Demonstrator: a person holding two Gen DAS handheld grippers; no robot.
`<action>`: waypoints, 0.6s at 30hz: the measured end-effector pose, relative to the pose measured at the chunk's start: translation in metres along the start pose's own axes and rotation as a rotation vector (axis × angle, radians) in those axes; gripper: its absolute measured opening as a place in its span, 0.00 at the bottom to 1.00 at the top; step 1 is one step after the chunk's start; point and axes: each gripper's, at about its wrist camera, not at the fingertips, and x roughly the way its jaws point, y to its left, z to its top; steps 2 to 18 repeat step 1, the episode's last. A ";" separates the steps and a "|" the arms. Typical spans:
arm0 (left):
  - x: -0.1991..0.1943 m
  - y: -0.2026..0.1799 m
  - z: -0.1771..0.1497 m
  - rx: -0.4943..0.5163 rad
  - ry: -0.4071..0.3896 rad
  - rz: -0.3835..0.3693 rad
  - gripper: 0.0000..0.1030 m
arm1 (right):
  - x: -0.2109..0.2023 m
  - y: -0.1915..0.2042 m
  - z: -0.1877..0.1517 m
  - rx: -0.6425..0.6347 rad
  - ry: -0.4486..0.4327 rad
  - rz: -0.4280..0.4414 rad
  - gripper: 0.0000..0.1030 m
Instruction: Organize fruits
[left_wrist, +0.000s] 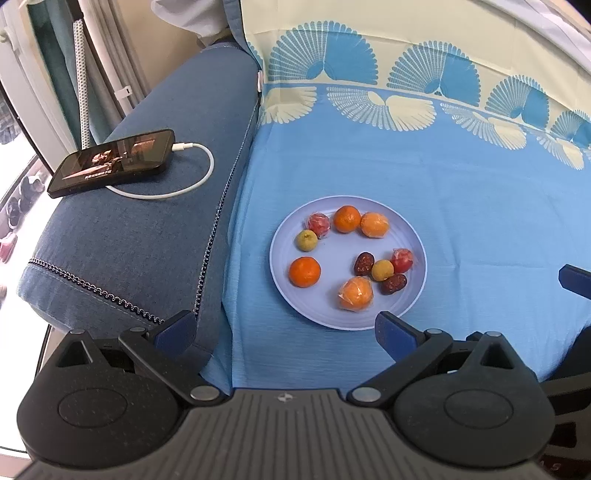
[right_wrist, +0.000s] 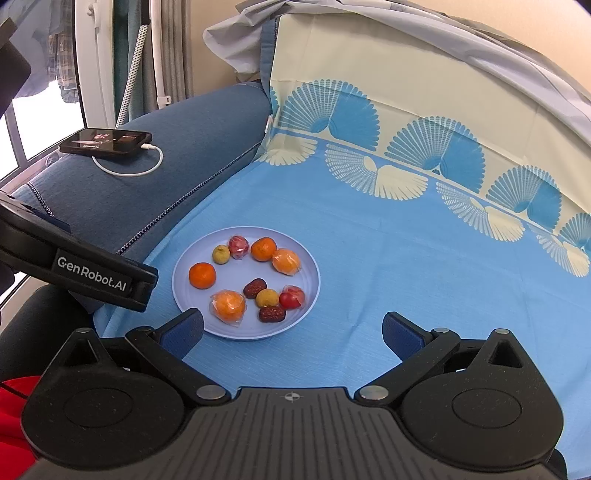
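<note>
Left tool: the left tool (left_wrist: 284, 328) is released, its blue pads spread wide with nothing between them; it hangs above the near edge of the blue cloth, one pad over the sofa arm, the other just short of the plate rim.
Right tool: the right tool (right_wrist: 293, 328) is likewise released and empty, its left pad overlapping the plate's near rim in view.
Plate: a pale blue plate (left_wrist: 415, 236) lies on the blue patterned cloth (left_wrist: 461, 192), near the cloth's left edge.
Fruits: all lie on the plate: two bare oranges (left_wrist: 304, 272) (left_wrist: 347, 219), two oranges in clear wrap (left_wrist: 356, 294) (left_wrist: 374, 224), two wrapped red fruits (left_wrist: 318, 225) (left_wrist: 402, 260), two yellow-green fruits (left_wrist: 306, 240) (left_wrist: 382, 270), two dark red dates (left_wrist: 364, 263) (left_wrist: 393, 284).
Grouping: the near cluster (dates, yellow-green fruit, red fruit) sits touching or nearly so; the far row forms an arc.
Sofa arm: a dark blue sofa arm (left_wrist: 147, 236) runs just beside the cloth, to the left.
Phone: a phone (left_wrist: 112, 161) with its screen lit lies on the sofa arm, a white cable (left_wrist: 199, 177) plugged in and looping beside it.
In the way: in the right wrist view the left tool's black body (right_wrist: 88, 275) crosses the left side, near the plate.
</note>
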 end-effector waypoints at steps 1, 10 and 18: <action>0.000 0.000 0.000 -0.001 0.002 0.001 1.00 | 0.000 0.000 0.000 0.000 -0.001 0.000 0.99; 0.000 0.000 0.000 -0.001 0.002 0.001 1.00 | 0.000 0.000 0.000 0.000 -0.001 0.000 0.99; 0.000 0.000 0.000 -0.001 0.002 0.001 1.00 | 0.000 0.000 0.000 0.000 -0.001 0.000 0.99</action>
